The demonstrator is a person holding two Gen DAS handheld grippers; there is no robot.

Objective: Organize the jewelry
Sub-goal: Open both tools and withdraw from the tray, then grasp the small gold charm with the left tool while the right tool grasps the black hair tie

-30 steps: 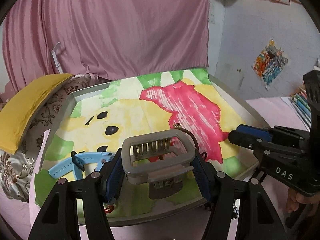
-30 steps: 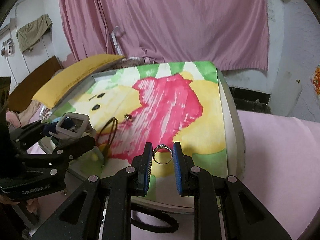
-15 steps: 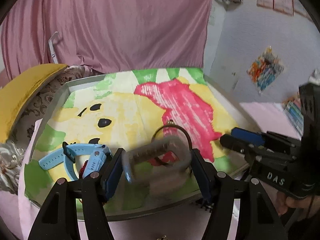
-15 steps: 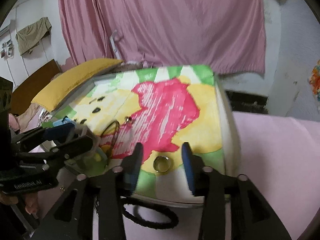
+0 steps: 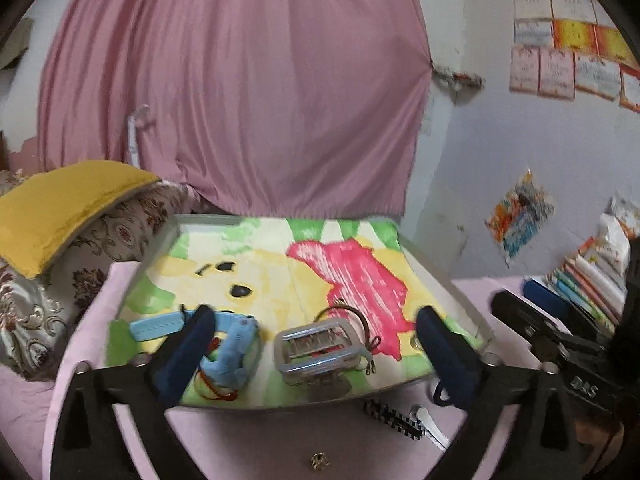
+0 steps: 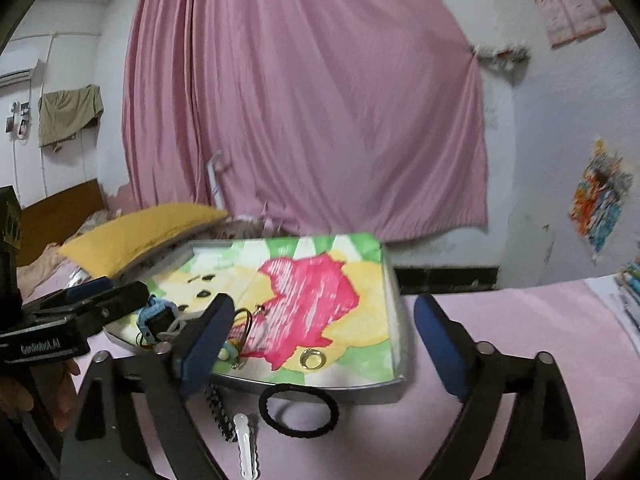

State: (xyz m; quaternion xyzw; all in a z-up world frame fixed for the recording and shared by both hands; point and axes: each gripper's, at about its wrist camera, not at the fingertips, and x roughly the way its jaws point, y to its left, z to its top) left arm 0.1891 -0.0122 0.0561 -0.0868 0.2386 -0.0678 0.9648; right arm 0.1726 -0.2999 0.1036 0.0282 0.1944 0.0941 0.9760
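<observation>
We see both tongs spread wide and holding nothing. Left tongs (image 5: 316,344) hover over the near edge of the tray (image 5: 448,276), which sits on a pink bed and is lined with a painted sheet. The grey hair claw (image 5: 320,346) lies on that sheet between the left fingers, touching neither. Just left of it sits the blue watch (image 5: 236,344), with a red cord under it. A dark bangle (image 5: 348,316) lies behind the claw.

Right tongs (image 6: 324,344) frame the tray's near right corner. The ring (image 6: 313,359) rests flat on the sheet there, close to the rim. On the bed in front: black hair tie (image 6: 298,410), white clip (image 6: 247,446), checkered strap (image 6: 218,410).
</observation>
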